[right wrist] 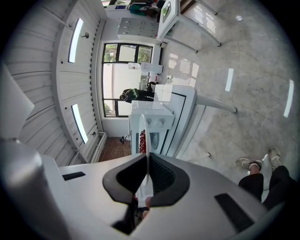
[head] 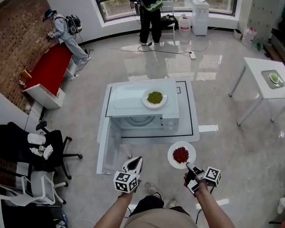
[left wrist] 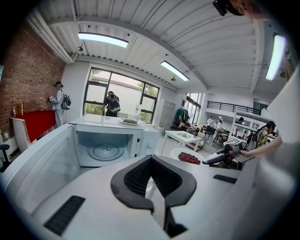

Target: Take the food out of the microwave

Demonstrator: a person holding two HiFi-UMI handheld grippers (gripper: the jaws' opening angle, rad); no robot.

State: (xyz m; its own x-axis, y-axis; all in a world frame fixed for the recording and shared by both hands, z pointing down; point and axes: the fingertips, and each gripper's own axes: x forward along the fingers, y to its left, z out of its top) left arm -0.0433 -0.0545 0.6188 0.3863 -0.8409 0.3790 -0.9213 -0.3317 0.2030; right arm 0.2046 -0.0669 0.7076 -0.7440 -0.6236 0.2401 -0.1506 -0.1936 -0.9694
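Observation:
The white microwave [head: 133, 104] stands on a low white table [head: 191, 120] with its door [head: 110, 148] swung open. Its cavity holds only the glass turntable [left wrist: 104, 151]. A white plate of red food [head: 181, 155] hangs in the air in front of the microwave. My right gripper [head: 189, 168] is shut on the plate's near rim. In the right gripper view the plate [right wrist: 142, 140] shows edge-on between the pads. My left gripper [head: 137, 161] is shut and holds nothing, left of the plate. A second plate with green food [head: 154, 98] sits on top of the microwave.
A black office chair [head: 42, 147] stands left of the open door. At the right a white side table [head: 258, 69] carries a small dish [head: 275, 78]. Two people stand at the back by the window and the red cabinet [head: 49, 67].

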